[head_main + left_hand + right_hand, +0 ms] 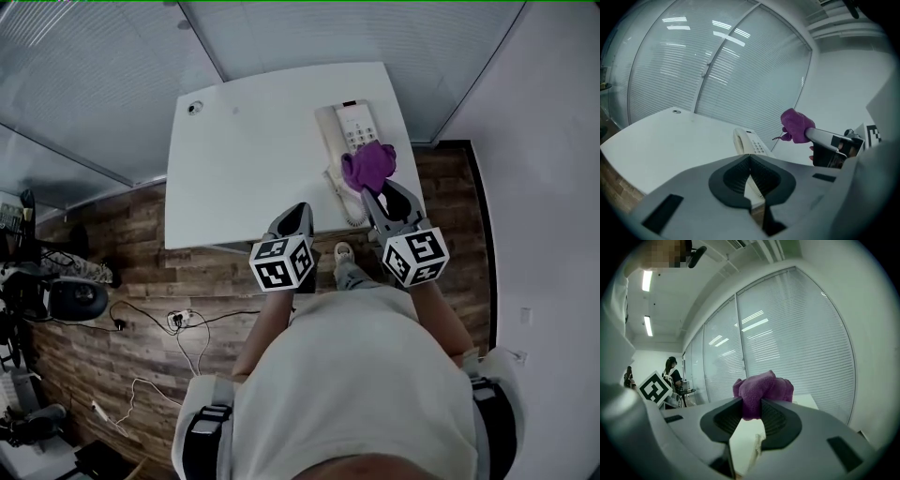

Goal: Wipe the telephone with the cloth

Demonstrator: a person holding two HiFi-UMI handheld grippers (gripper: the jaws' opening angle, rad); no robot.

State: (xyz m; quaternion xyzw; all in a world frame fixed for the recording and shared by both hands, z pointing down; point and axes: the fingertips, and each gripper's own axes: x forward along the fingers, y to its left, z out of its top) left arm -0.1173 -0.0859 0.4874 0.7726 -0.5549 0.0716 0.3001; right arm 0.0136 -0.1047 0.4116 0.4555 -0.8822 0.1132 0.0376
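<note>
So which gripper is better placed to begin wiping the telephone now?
Right. The right gripper is shut on the purple cloth, held close over the telephone. The left gripper is shut on nothing, near the table edge.

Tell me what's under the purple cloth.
The telephone: its upper half shows beyond the cloth; its near end is covered in the head view.

Telephone (354,129) is sitting on the table (244,159), toward its far right corner. Cloth (367,166) is hanging between the jaws of the right gripper (382,190), over the telephone's near end. Left gripper (298,214) is hovering to its left, above the table's near edge.
</note>
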